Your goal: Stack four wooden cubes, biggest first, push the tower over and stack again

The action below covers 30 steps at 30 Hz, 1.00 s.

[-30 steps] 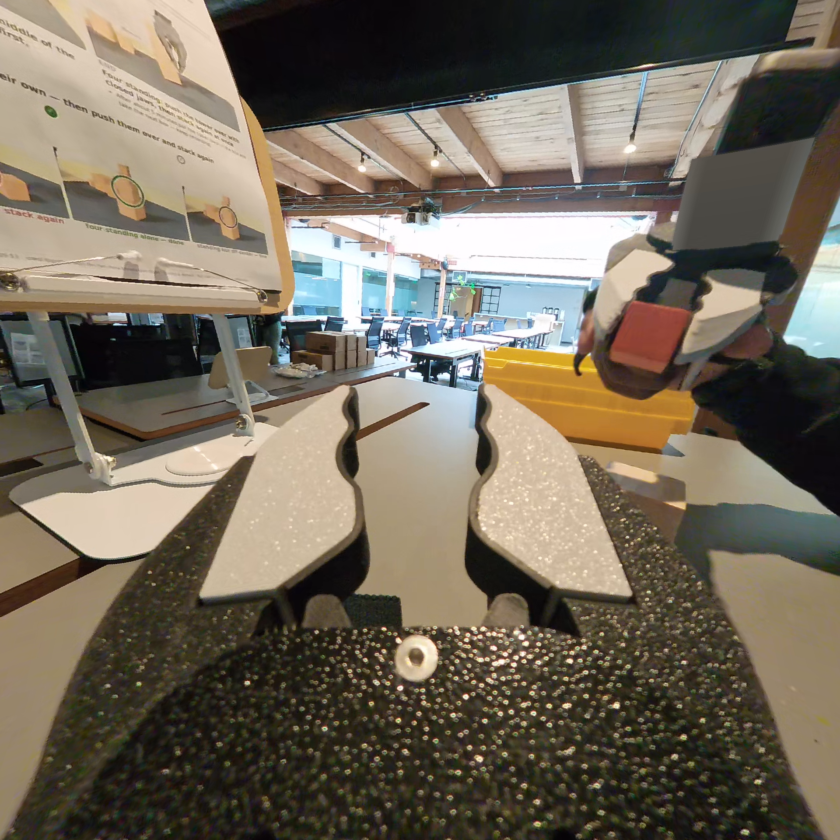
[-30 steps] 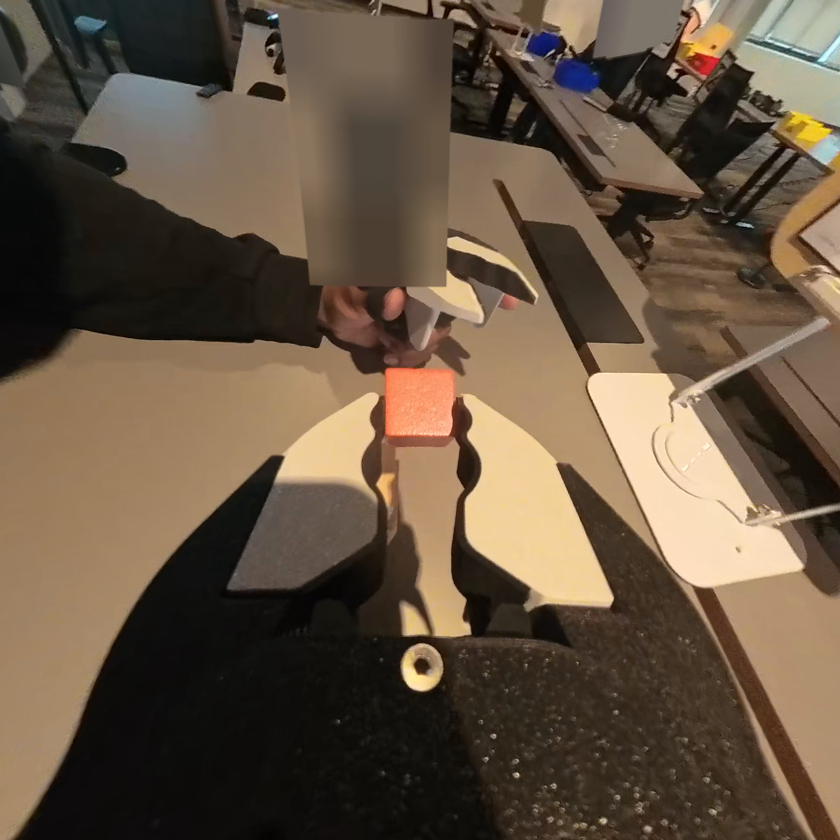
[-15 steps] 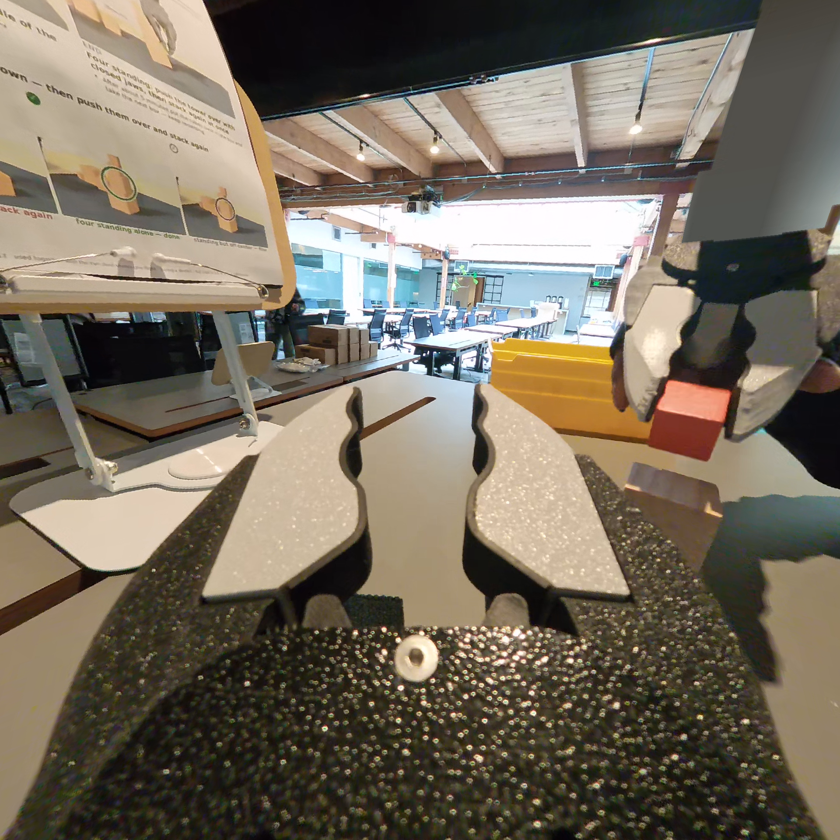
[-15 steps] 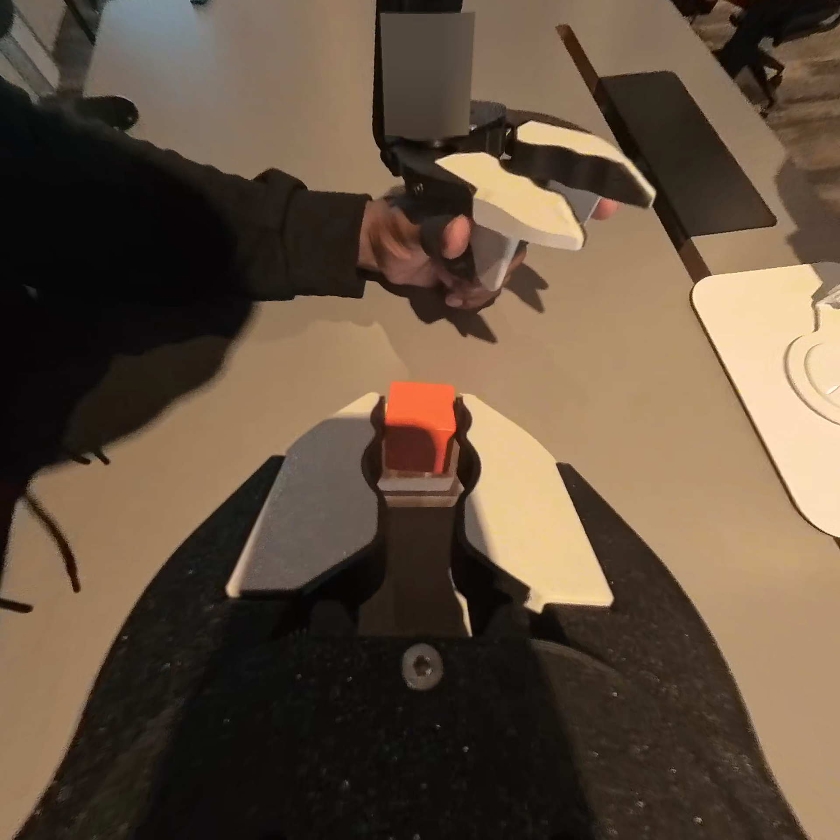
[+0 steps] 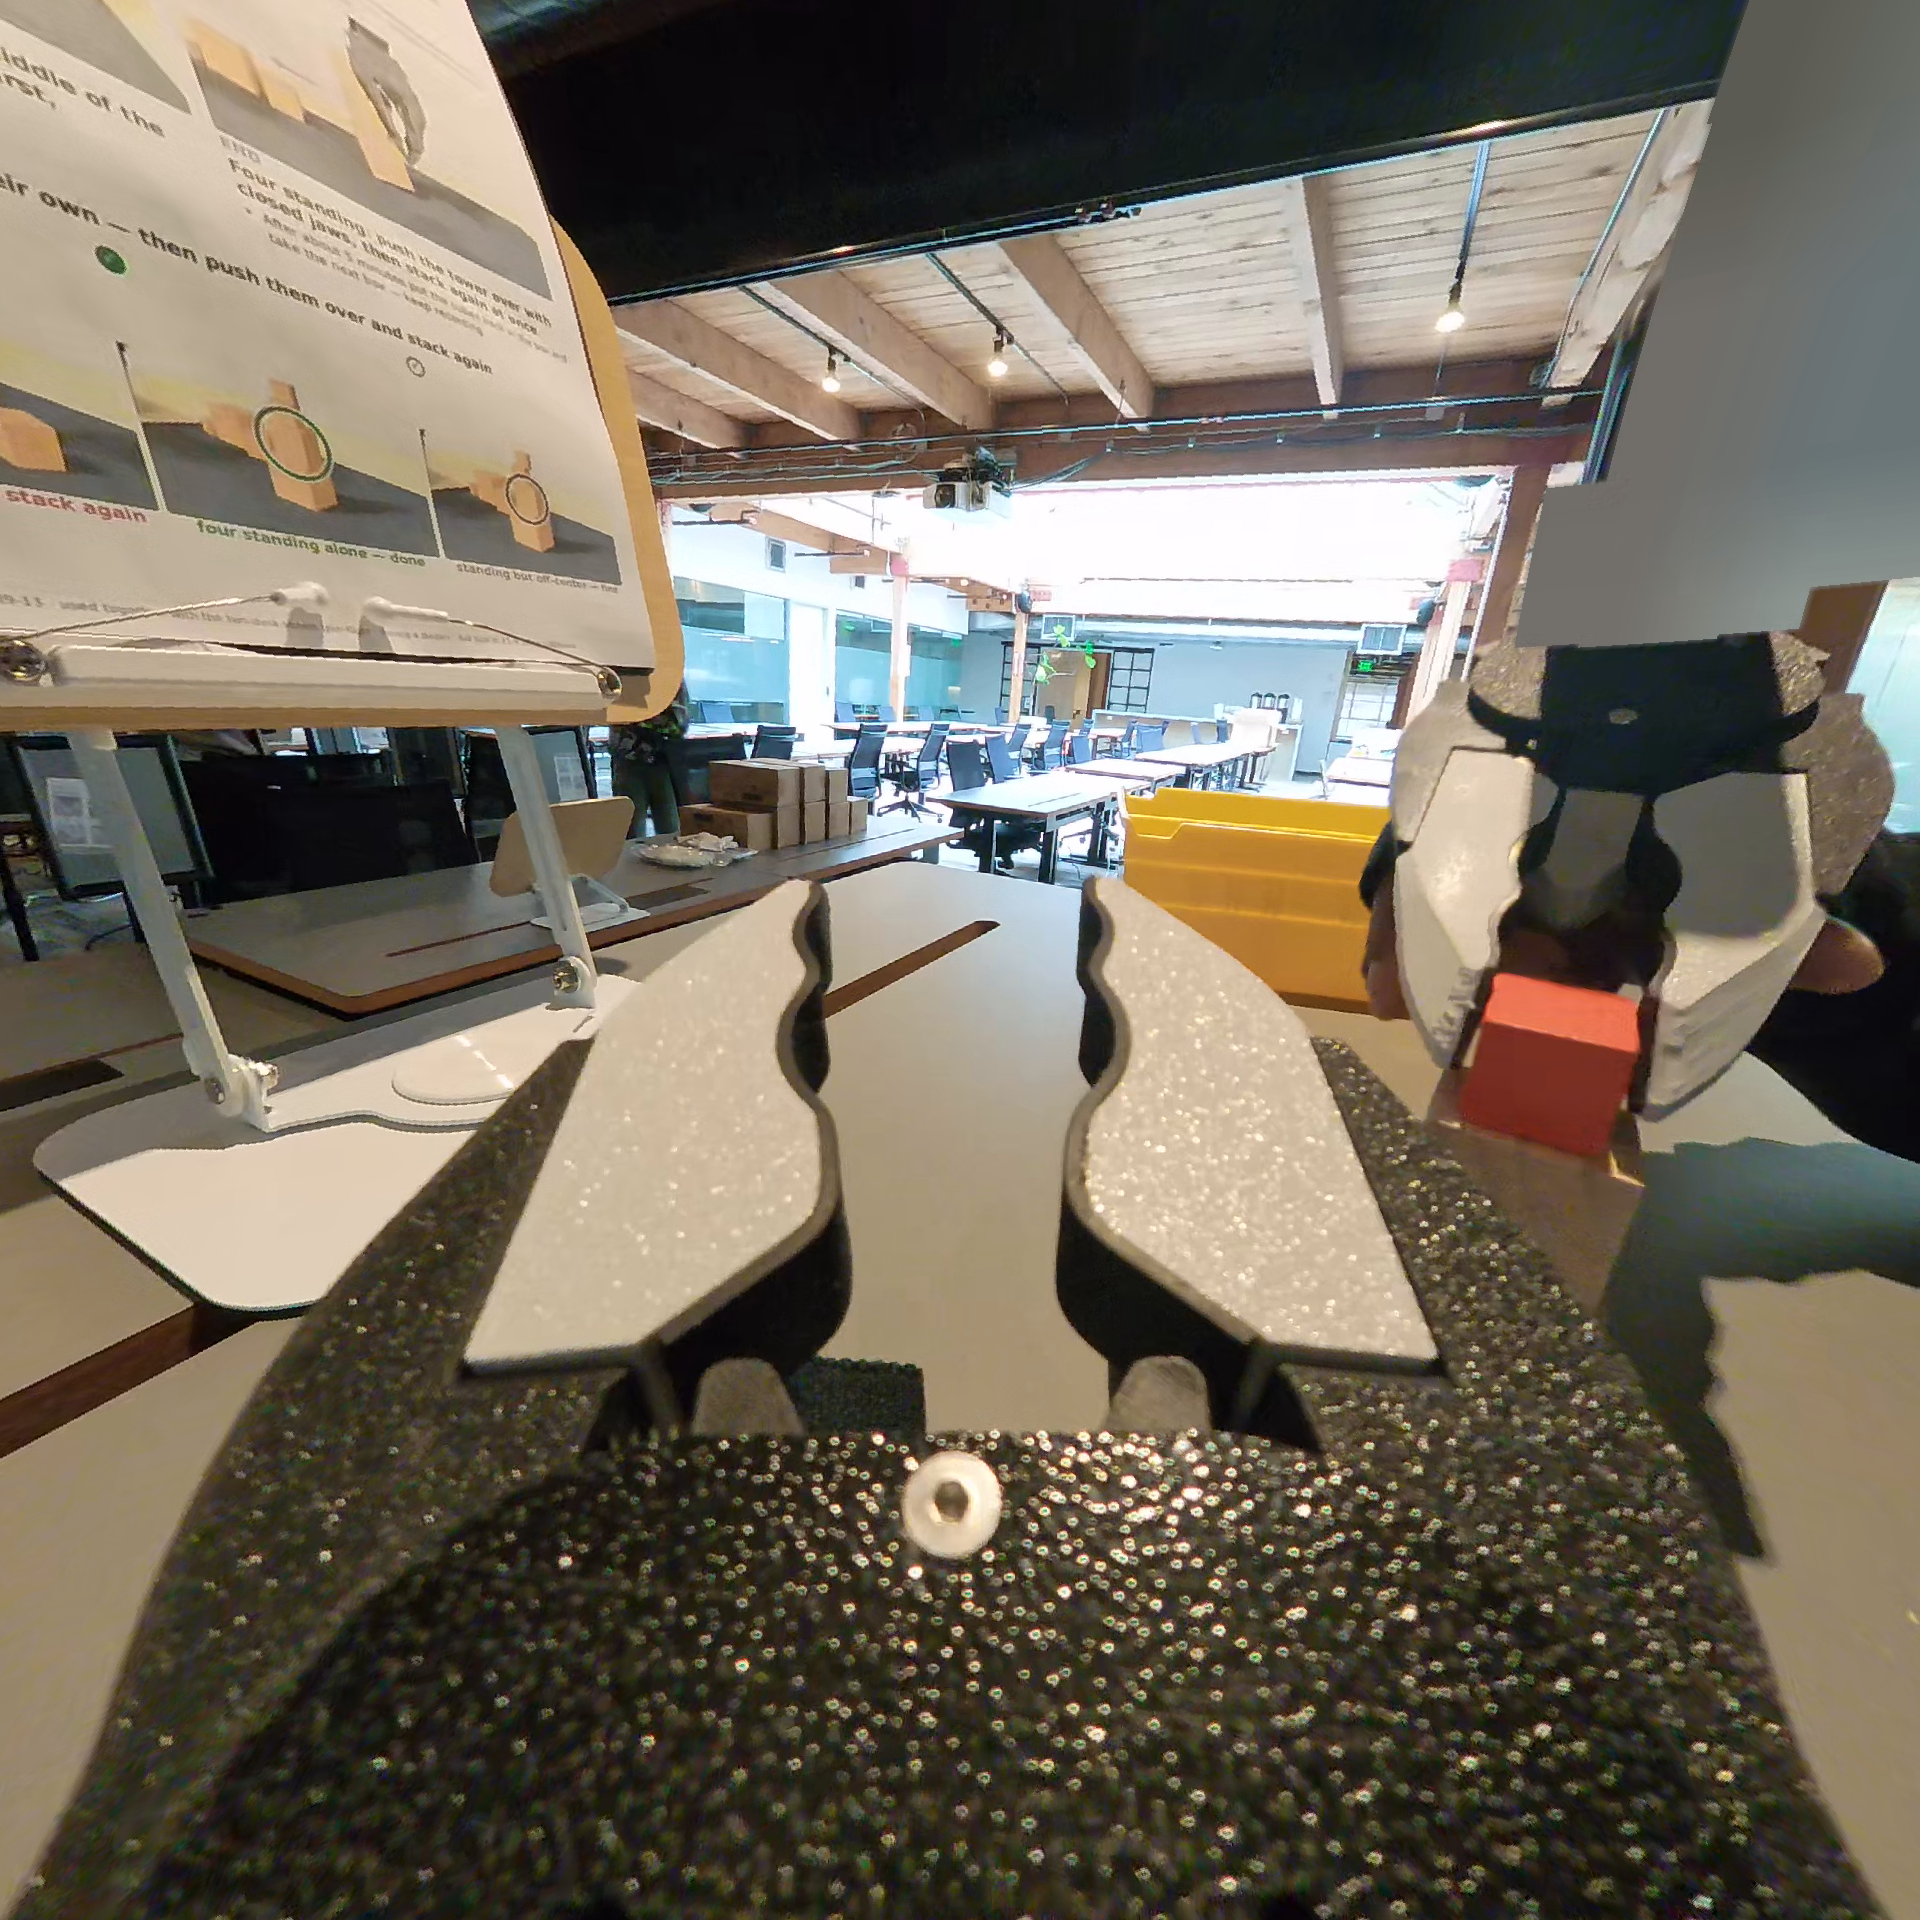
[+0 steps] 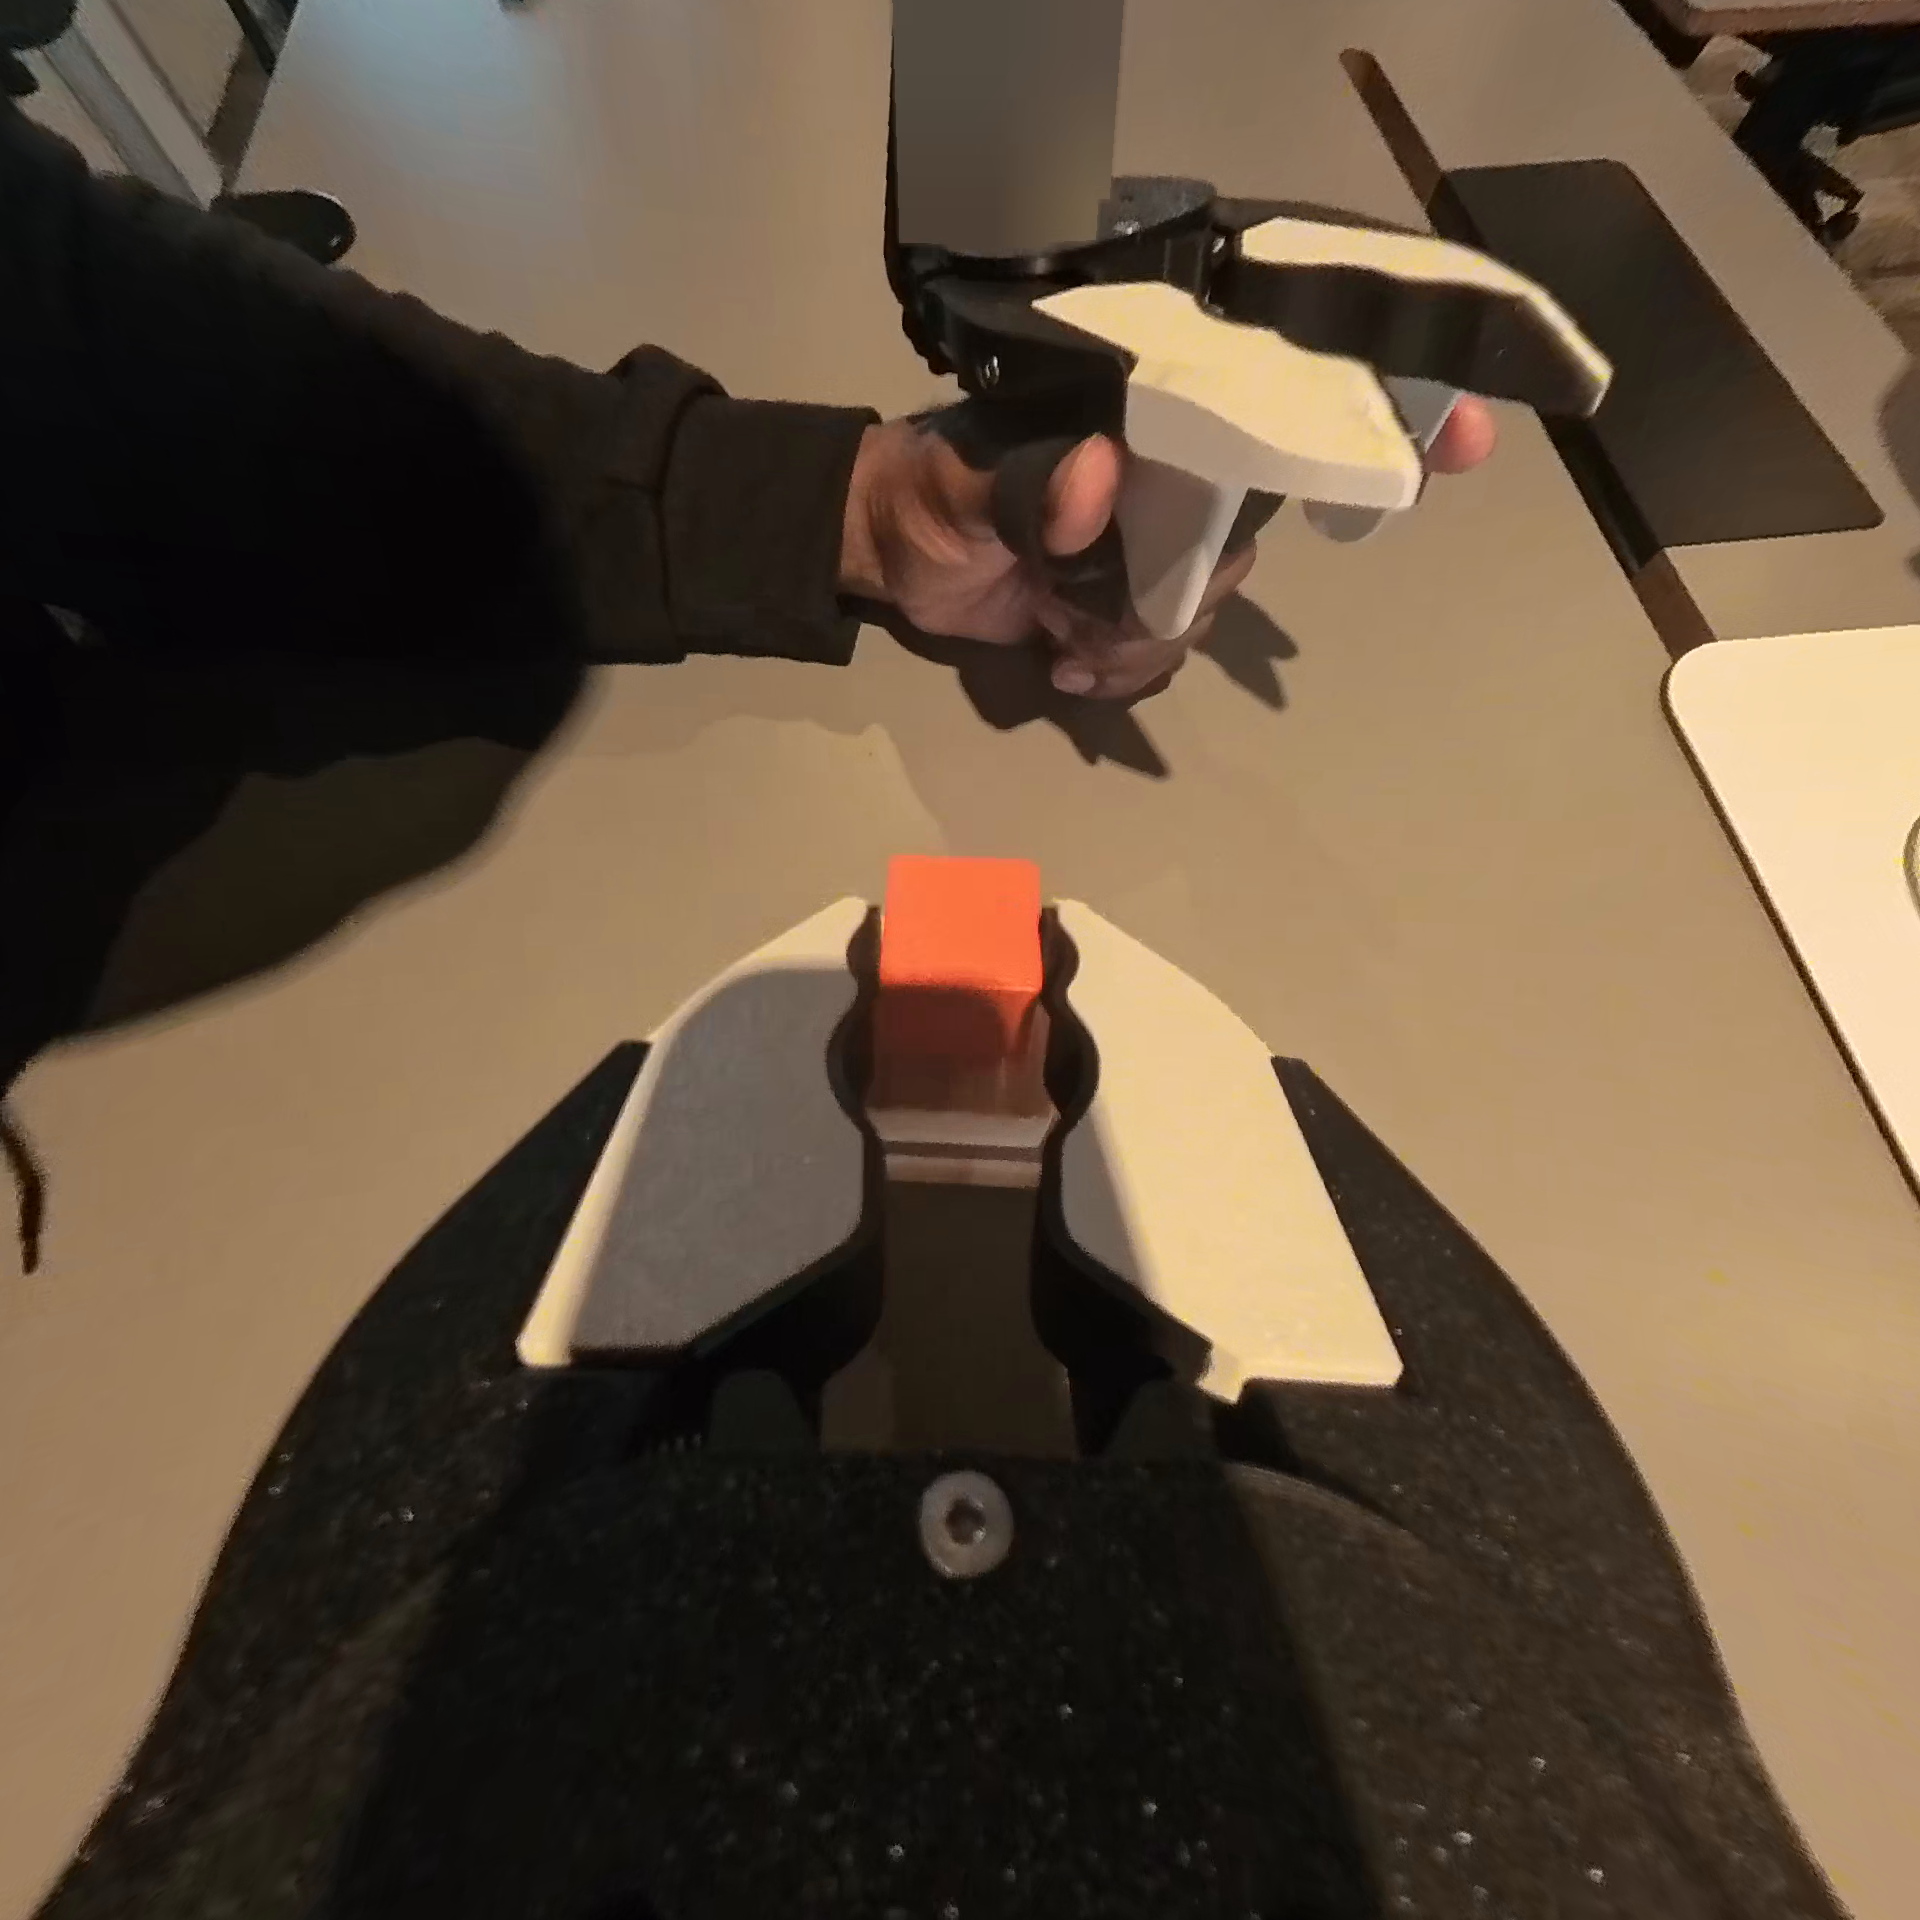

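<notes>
Right tongs [image 6: 961,935] are gripping the red cube [image 6: 961,940] directly above the wooden block [image 5: 1538,1210] beneath, apparently touching it. Left tongs [image 5: 951,935] are hanging open and empty, off to the side over the bare worktop [image 6: 1403,883].

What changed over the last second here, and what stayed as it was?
The right tongs came down with the red cube clamped between them, bringing it from up in the air to just above, or onto, the wooden block below. Nothing was released. The left tongs stayed open, empty and almost still.
</notes>
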Tool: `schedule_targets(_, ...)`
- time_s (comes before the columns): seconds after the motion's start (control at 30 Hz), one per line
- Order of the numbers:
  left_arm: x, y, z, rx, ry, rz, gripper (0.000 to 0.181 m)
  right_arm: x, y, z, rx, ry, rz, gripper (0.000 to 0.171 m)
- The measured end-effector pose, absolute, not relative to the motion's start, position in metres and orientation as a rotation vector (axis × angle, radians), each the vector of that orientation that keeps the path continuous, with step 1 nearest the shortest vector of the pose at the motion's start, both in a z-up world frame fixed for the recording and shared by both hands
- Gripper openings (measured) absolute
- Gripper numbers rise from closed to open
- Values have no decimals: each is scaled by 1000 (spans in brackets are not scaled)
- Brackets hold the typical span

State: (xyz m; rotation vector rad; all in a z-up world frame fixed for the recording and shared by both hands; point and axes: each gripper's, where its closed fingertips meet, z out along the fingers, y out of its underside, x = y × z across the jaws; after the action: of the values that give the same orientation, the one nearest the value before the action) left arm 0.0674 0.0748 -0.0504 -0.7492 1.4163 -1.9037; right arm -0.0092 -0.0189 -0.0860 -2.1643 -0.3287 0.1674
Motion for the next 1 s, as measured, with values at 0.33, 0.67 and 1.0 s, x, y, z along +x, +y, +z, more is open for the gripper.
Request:
schedule_targets(0.33, 68, 75, -51, -753, 1421, -1910, 45, -7, -22, -96, -2194, -352, 166, 29)
schedule_targets(0.67, 68, 75, -51, -753, 1422, -1912, 45, -9, -25, -95, -2191, -373, 184, 29)
schedule_targets(1.0, 67, 75, -50, -749, 1419, -1916, 45, 0, -38, -97, -2210, -429, 156, 56)
